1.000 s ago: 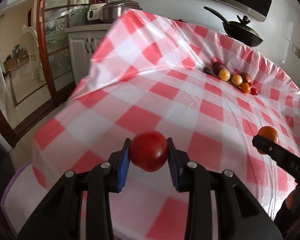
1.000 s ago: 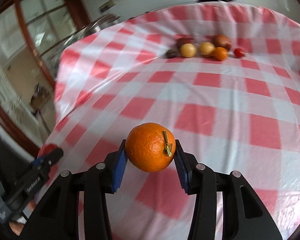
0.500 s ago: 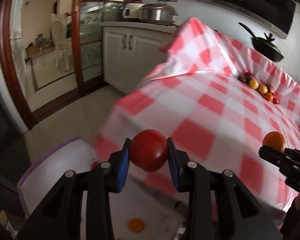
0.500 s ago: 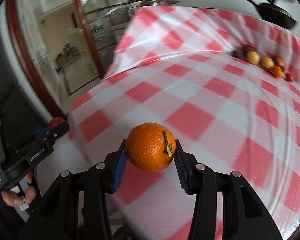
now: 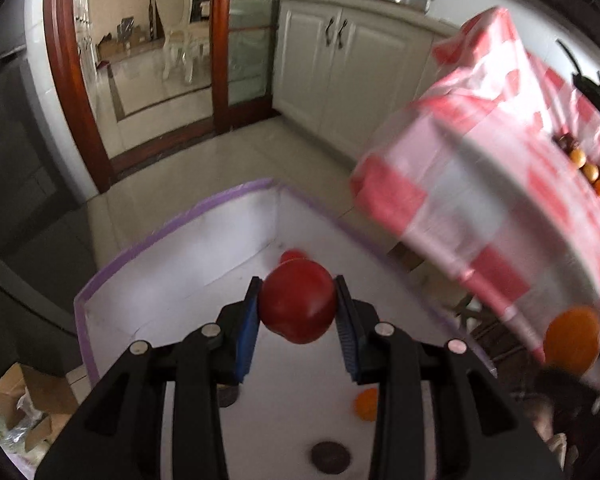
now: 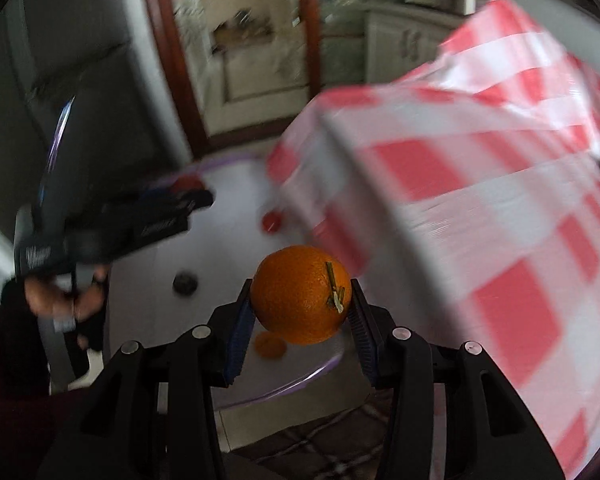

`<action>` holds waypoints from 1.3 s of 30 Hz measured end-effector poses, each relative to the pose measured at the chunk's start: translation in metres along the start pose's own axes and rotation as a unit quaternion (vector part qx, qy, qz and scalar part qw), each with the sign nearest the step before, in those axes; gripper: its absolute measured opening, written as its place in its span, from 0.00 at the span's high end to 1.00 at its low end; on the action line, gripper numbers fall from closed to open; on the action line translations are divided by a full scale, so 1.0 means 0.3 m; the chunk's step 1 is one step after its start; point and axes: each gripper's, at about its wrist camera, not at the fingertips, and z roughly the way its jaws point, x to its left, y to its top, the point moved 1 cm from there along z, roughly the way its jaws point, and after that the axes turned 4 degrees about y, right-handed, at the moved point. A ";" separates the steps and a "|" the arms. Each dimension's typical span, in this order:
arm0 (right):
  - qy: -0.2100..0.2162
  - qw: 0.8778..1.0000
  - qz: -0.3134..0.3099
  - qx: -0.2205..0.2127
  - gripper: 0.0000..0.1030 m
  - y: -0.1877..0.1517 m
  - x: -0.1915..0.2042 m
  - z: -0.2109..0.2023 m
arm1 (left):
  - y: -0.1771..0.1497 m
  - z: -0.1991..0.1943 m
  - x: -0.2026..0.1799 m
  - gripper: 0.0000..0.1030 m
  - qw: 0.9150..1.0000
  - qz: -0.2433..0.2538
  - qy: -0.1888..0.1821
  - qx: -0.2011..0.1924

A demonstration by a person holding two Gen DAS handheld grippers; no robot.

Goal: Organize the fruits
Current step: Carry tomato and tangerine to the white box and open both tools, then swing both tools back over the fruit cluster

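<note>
Red tomato (image 5: 297, 306) clamped between left hand-held gripper (image 5: 297, 320) pads.

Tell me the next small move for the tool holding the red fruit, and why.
Probably lower the left tool a little further into the white box and then open it. It is shut on the red fruit, which already hangs over the box floor, where a small orange and a dark round fruit lie; a short drop avoids bruising.

No readable text anywhere, only blurred white lettering on the black left gripper (image 6: 188, 196) body.
</note>
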 end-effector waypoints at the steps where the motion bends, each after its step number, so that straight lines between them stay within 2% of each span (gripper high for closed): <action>1: 0.006 1.000 -0.008 0.017 0.56 -0.009 0.020 0.038 | -0.007 0.022 0.008 0.66 1.000 0.004 0.006 0.012; 5: 0.022 0.997 -0.022 0.072 0.56 -0.036 0.066 0.166 | -0.045 0.096 0.029 0.66 0.998 0.011 0.026 0.049; 13: 0.020 0.985 -0.056 0.160 0.56 -0.013 0.155 0.423 | -0.126 0.219 0.093 0.65 0.991 0.008 0.068 0.115; 16: 0.012 0.982 -0.075 0.174 0.56 -0.006 0.190 0.478 | -0.139 0.246 0.102 0.65 0.988 0.008 0.077 0.134; 21: 0.001 0.979 -0.100 0.176 0.56 -0.005 0.202 0.507 | -0.147 0.248 0.077 0.64 0.986 0.017 0.092 0.141; 24: 0.008 0.979 -0.097 0.177 0.55 -0.013 0.198 0.504 | -0.141 0.266 0.076 0.64 0.984 0.023 0.099 0.148; 25: 0.008 0.980 -0.095 0.174 0.50 -0.015 0.193 0.497 | -0.141 0.268 0.077 0.60 0.983 0.022 0.102 0.149; 26: 0.007 0.981 -0.095 0.168 0.41 -0.013 0.191 0.488 | -0.140 0.269 0.080 0.52 0.983 0.020 0.104 0.151; 27: 0.007 0.982 -0.093 0.162 0.37 -0.008 0.196 0.487 | -0.141 0.268 0.081 0.48 0.983 0.019 0.105 0.151; 28: 0.011 0.984 -0.088 0.152 0.33 -0.002 0.190 0.466 | -0.140 0.273 0.084 0.41 0.983 0.017 0.108 0.151; 31: 0.017 0.988 -0.079 0.134 0.31 0.016 0.175 0.411 | -0.129 0.267 0.083 0.23 0.983 0.013 0.116 0.140; 36: 0.031 0.993 -0.086 0.079 0.26 0.043 0.180 0.231 | -0.068 0.189 0.053 0.19 0.987 0.012 0.126 0.102; 39: 0.053 0.995 -0.082 0.005 0.20 0.076 0.159 0.027 | 0.037 0.072 -0.005 0.09 0.987 0.010 0.154 0.036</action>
